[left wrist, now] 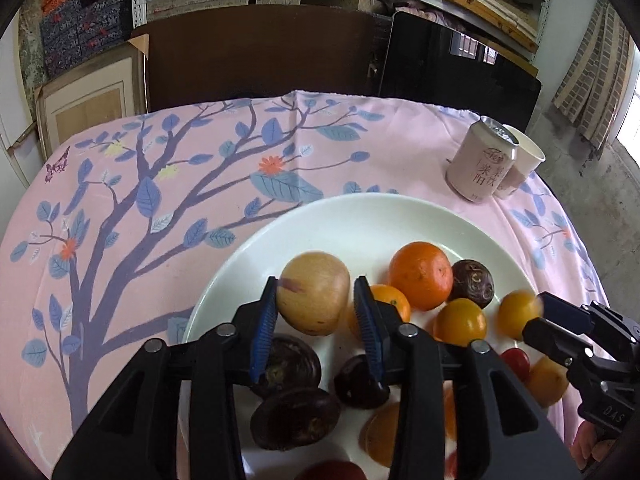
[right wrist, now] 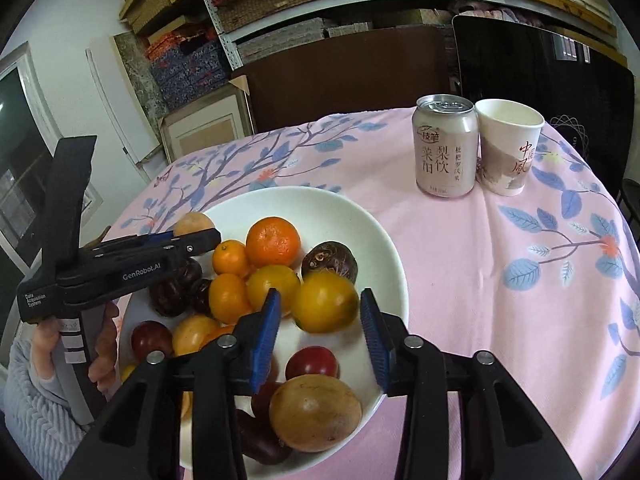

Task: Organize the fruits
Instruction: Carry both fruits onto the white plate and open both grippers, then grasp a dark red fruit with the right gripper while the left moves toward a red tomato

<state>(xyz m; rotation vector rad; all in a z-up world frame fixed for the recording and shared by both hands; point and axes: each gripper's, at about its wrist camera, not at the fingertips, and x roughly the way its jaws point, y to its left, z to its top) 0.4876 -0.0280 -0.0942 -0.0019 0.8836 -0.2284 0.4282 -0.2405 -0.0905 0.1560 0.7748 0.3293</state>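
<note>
Left gripper point(left wrist: 316, 304) fingers clamped on tan fruit point(left wrist: 313, 293), over plate point(left wrist: 360, 216). Right gripper point(right wrist: 320, 320) fingers apart, flanking yellow fruit point(right wrist: 325, 302), not touching. Marked "GenRobot.AI" and "Data Acquisition System" on left gripper body. Plate on pink surface point(right wrist: 480, 260), holding orange point(right wrist: 273, 241), dark passion fruits, red tomato point(right wrist: 312, 363). Beyond plate: can point(right wrist: 446, 146) printed "梨饮", just beside paper cup point(right wrist: 509, 146) printed "中国风".
</note>
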